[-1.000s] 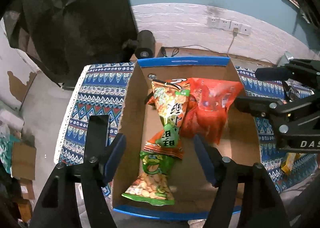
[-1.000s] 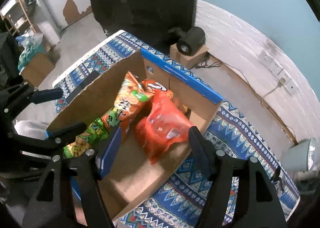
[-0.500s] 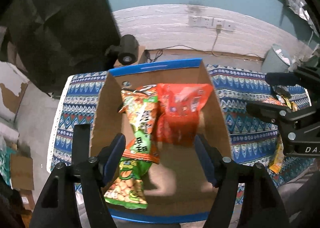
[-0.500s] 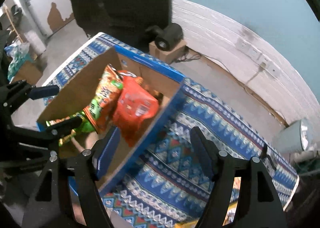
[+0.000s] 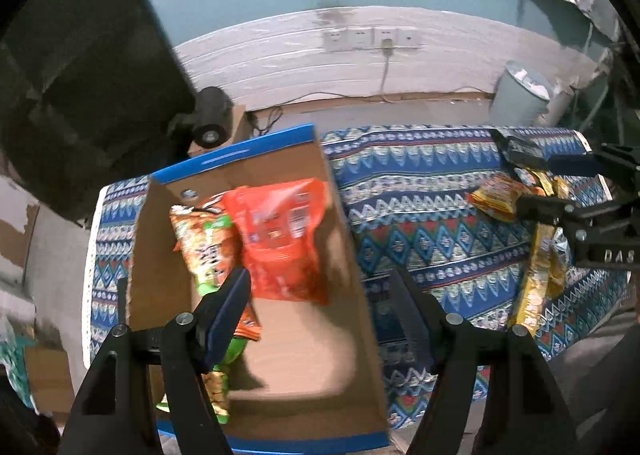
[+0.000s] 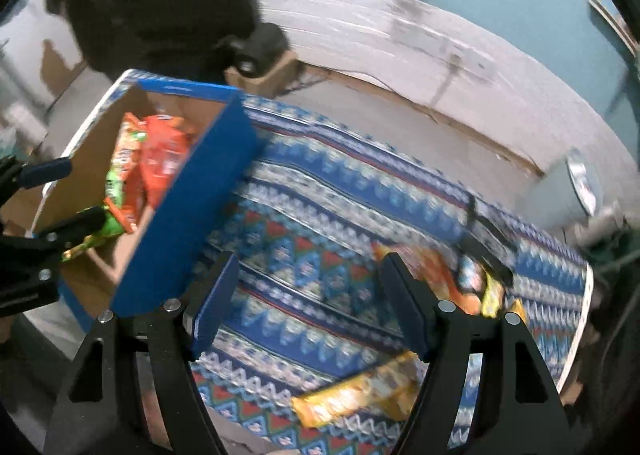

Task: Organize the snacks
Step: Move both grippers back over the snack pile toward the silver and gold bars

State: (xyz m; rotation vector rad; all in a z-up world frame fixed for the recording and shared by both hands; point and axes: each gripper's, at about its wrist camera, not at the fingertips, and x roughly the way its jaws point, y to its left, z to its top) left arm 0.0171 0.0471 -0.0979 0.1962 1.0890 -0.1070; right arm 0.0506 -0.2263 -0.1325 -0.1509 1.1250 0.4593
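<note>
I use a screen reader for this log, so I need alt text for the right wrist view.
The open right gripper hangs empty over a blue patterned tablecloth, with yellow and orange snack packets ahead. At left, a cardboard box holds red and orange bags.

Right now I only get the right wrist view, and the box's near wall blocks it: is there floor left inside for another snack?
Observer: Yes. The cardboard box has bare floor at one end, just past the red bag.
Operator: And along the opposite long wall?
Observer: Taken. An orange-green bag overlaps a green peanut pack along that whole wall.
</note>
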